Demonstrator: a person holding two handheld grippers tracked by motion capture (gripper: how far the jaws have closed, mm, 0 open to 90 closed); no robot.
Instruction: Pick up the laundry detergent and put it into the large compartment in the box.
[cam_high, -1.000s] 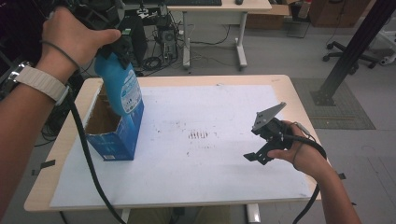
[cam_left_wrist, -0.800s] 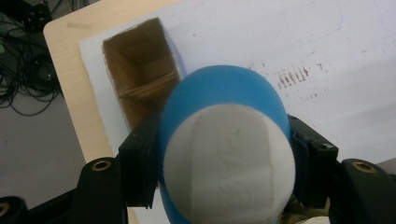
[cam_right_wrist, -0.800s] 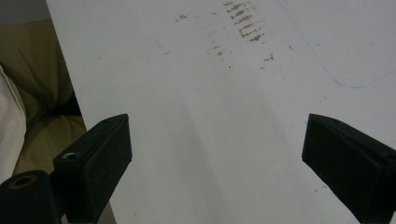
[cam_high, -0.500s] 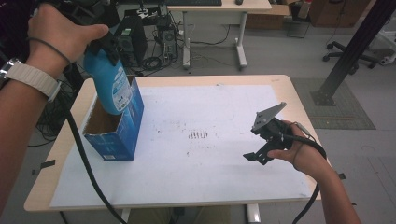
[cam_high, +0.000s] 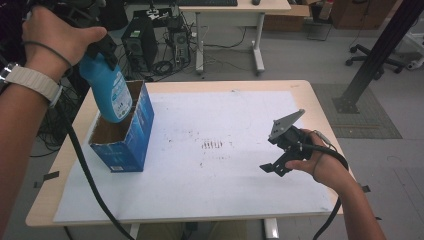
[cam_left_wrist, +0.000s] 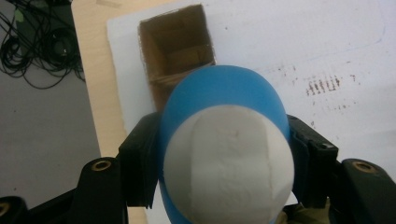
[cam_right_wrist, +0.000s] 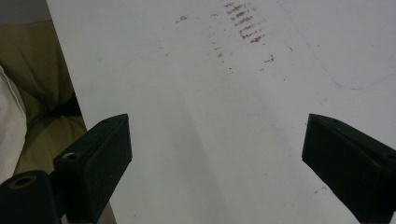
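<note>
We see the left tool (cam_left_wrist: 224, 154) pinching a smooth rounded blue plastic bottle (cam_high: 107, 87), its base just inside the open-topped blue cardboard box (cam_high: 125, 142) at the worktop's (cam_high: 240, 85) left; earlier it sat further right. Right tool (cam_right_wrist: 215, 158) spread, empty, over matte white sheet (cam_high: 225, 175).

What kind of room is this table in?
Probably an office or lab workspace: a desk stands behind the table, a computer tower sits on the floor amid tangled cables, and an office chair's base shows nearby.
</note>
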